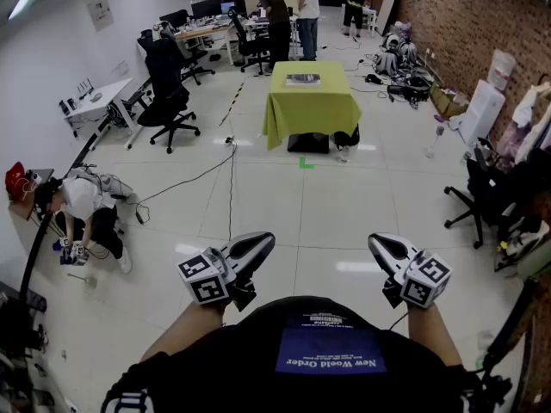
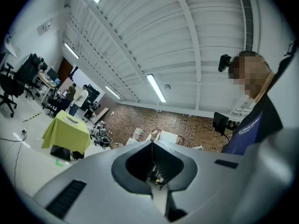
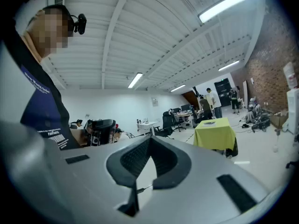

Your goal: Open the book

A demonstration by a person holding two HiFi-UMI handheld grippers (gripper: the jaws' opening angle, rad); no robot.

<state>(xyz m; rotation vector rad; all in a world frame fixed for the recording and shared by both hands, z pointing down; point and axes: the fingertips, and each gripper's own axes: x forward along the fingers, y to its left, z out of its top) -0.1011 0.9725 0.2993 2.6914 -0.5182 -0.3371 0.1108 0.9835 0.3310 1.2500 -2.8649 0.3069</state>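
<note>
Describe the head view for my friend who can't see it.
A person holds the left gripper and right gripper, both shut and empty, low over a white floor. Far ahead, a book lies on a table draped in yellow-green cloth.

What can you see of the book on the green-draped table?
The book lies flat, and seems closed, near the middle of the top of a table draped in yellow-green cloth, far across the room. It looks thin and rectangular, with a pale greyish cover. Any print is too small to read. Only the cloth touches it. Nothing rests on it and nobody is handling it.
</note>
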